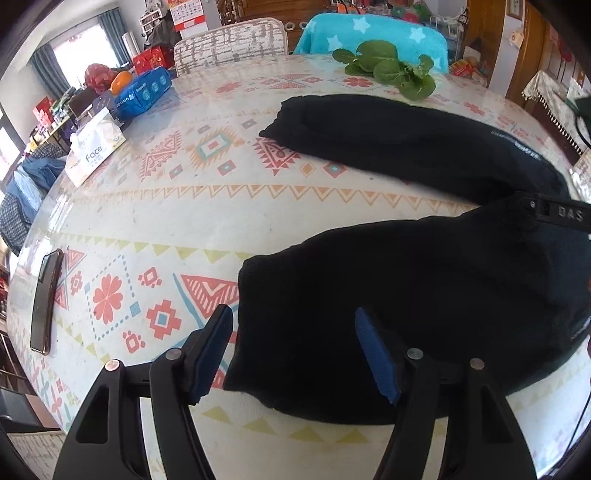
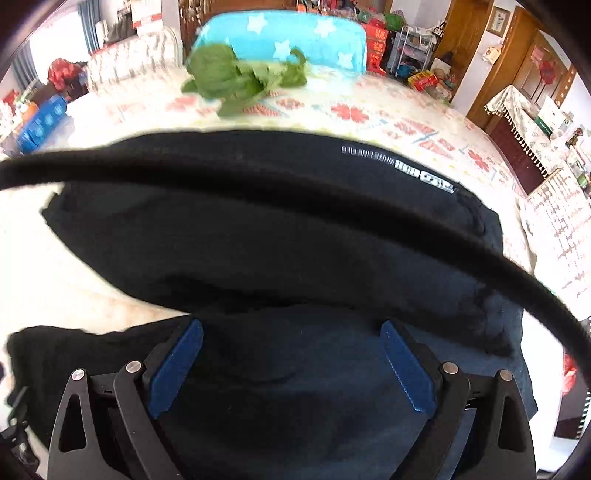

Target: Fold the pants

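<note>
Black pants (image 1: 424,295) lie on the patterned tablecloth (image 1: 184,206), the two legs spread apart toward the left. One leg end (image 1: 291,122) points to the far side; the near leg's hem (image 1: 258,332) lies between my left gripper's fingers. My left gripper (image 1: 293,317) is open, just above that hem. In the right wrist view the pants (image 2: 277,229) fill the middle, with white lettering (image 2: 406,162) on the far leg. My right gripper (image 2: 291,332) is open over the black fabric. A black cable (image 2: 295,173) crosses that view.
Green leafy vegetables (image 1: 391,70) lie at the table's far edge, also in the right wrist view (image 2: 243,81). A phone (image 1: 46,299) lies at the left edge. A tissue box (image 1: 96,146) and blue package (image 1: 144,92) sit far left. Chairs (image 1: 369,33) stand behind the table.
</note>
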`<state>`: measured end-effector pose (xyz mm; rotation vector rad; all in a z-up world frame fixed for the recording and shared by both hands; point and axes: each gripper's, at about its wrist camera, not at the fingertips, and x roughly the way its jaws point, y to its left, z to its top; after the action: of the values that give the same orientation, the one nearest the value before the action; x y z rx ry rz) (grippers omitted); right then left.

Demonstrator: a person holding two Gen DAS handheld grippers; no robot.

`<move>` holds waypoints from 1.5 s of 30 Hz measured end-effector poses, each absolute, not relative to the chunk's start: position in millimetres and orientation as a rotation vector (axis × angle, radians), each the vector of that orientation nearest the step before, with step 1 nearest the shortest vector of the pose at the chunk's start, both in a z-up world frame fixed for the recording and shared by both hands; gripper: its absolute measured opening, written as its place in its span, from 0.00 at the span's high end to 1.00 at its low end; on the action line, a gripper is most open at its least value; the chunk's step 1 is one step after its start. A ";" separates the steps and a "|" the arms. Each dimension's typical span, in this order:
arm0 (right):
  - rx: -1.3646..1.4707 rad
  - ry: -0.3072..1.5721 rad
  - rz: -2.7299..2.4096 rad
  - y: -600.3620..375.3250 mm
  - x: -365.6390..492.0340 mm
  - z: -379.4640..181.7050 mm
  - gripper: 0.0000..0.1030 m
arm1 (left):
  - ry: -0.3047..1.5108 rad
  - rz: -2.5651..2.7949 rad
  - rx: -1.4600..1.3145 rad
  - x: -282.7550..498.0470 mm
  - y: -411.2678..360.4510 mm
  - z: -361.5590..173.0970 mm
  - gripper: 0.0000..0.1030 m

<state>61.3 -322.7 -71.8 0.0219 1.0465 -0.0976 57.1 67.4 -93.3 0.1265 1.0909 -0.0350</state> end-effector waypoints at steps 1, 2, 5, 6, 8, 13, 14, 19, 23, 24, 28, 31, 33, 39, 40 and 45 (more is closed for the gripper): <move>0.029 1.027 -0.098 -327.4 51.2 -62.8 0.04 | 1.092 -0.039 0.115 54.6 66.9 -89.6 0.34; 0.037 1.009 -0.101 -329.9 35.9 -54.0 0.04 | 1.093 -0.043 0.103 52.9 65.9 -86.2 0.34; 0.053 0.963 -0.137 -335.1 -13.7 -35.5 0.04 | 1.101 -0.053 0.068 45.6 58.6 -78.0 0.34; 0.066 0.947 -0.161 -346.9 -29.5 -31.6 0.04 | 1.105 -0.057 0.059 42.9 55.3 -76.2 0.34; 0.094 0.934 -0.199 -349.8 -66.6 -28.9 0.04 | 1.109 -0.073 0.054 37.1 46.3 -72.6 0.34; 0.131 0.942 -0.276 -354.2 -127.9 -28.2 0.04 | 1.066 -0.100 0.114 20.9 16.4 -59.0 0.34; 0.131 0.949 -0.277 -356.9 -134.8 -30.6 0.04 | 1.059 -0.107 0.121 17.4 10.4 -56.8 0.34; 0.132 0.967 -0.256 -356.6 -165.5 -33.6 0.04 | 1.033 -0.137 0.148 1.4 -14.2 -46.5 0.34; 0.125 0.938 -0.247 -364.9 -179.8 -25.2 0.04 | 1.015 -0.151 0.164 -10.4 -27.5 -39.3 0.34; 0.129 0.932 -0.246 -367.9 -183.7 -23.3 0.04 | 1.011 -0.152 0.165 -13.1 -29.9 -37.9 0.34; 0.136 0.922 -0.239 -369.3 -183.4 -21.5 0.04 | 0.993 -0.150 0.174 -23.2 -36.0 -31.9 0.34; 0.138 0.914 -0.229 -370.9 -188.2 -18.4 0.04 | 0.981 -0.140 0.174 -29.9 -38.2 -28.1 0.34; 0.137 0.910 -0.225 -365.8 -183.2 -22.1 0.04 | 0.976 -0.131 0.172 -33.3 -39.1 -26.5 0.34; 0.152 0.888 -0.216 -369.9 -185.9 -15.5 0.04 | 0.970 -0.099 0.144 -37.5 -33.0 -18.5 0.34; 0.153 0.882 -0.216 -371.6 -186.3 -12.7 0.04 | 0.964 -0.091 0.136 -36.6 -29.6 -14.9 0.34; 0.141 0.834 -0.213 -389.3 -186.1 15.1 0.04 | 0.895 -0.043 0.110 -26.2 -9.4 18.5 0.34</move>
<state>-186.1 -389.3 15.1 0.1414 0.8336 -0.2132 -26.2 -9.4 18.5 0.1103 0.8949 -0.0430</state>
